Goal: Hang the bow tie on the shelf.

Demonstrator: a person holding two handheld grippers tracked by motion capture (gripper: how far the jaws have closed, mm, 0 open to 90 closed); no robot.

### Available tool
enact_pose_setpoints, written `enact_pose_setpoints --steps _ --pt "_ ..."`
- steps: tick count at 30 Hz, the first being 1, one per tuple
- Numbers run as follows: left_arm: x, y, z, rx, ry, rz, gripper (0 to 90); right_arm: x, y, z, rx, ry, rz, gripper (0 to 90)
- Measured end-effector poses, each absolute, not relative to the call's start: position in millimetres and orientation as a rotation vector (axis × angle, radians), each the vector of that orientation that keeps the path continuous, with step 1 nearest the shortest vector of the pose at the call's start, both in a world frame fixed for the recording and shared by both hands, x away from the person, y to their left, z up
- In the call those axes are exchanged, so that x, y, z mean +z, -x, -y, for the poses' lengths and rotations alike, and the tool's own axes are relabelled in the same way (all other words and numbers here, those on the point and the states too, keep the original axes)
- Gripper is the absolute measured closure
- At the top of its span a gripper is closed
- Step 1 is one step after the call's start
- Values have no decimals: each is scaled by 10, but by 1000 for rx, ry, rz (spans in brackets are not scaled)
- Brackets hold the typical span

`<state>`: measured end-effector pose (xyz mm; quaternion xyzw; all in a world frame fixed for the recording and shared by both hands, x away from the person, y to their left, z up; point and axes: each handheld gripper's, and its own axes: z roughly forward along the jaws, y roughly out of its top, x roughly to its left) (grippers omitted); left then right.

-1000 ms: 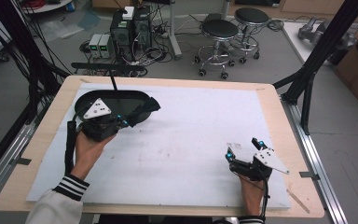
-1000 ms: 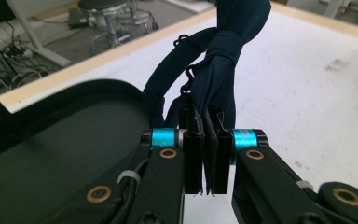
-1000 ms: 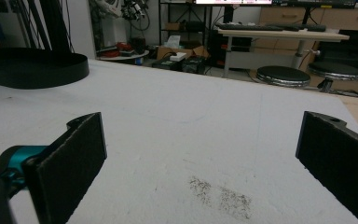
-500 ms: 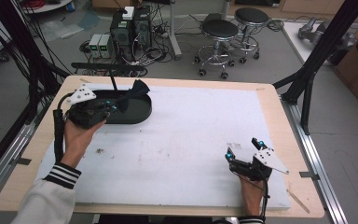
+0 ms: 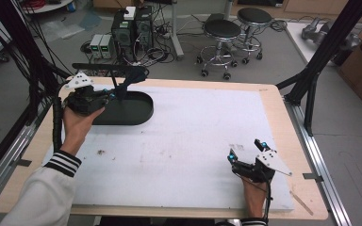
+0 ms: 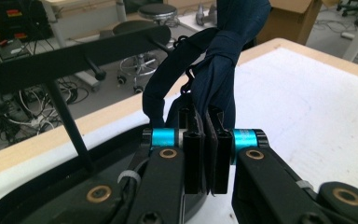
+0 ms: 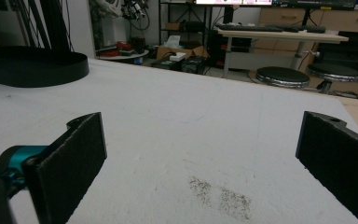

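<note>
The tabletop (image 5: pixel 283 117) is a wooden board covered by a white sheet (image 5: pixel 202 141), and most of that sheet lies bare across the middle and right, with a few dark smudges near its front. At the far left corner sits a shallow black oval tray (image 5: pixel 127 109), close to the back edge, and a thin black rod rises from it to a dark horizontal bar (image 5: pixel 106 69) above. The left gripper (image 5: pixel 108 95), held in a hand (image 5: pixel 78 123) with a striped cuff, hovers over the tray's left end; in the left gripper view its jaws are nearly closed, pinching a dark navy cloth (image 6: pixel 214 60) that drapes upward from between them toward the bar. The right gripper (image 5: pixel 246 151) rests low near the front right of the sheet, well apart from the tray, and in the right gripper view its jaws stand wide with nothing between them but bare sheet. Beyond the tabletop stand stools (image 5: pixel 224 30), computer boxes and black frame posts.
</note>
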<state>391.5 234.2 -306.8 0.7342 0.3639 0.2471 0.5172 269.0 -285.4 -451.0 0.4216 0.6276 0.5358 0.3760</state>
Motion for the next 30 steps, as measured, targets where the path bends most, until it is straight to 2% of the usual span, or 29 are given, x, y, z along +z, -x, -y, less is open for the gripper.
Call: enact_pose_setpoints --steps 7,16,30 --pt "-3128 -4044 -2389 581 -1748 -904 868 -4510 -2693 2861 1373 -1077 -1603 6" --pt "-3009 -4173 -2439 639 -1705 -919 869 -4510 -2688 2860 1376 -1086 -1601 6" --pt "-3058 -4288 -2571 669 -1644 -976 868 -4511 -2684 2861 1380 -1087 -1598 6"
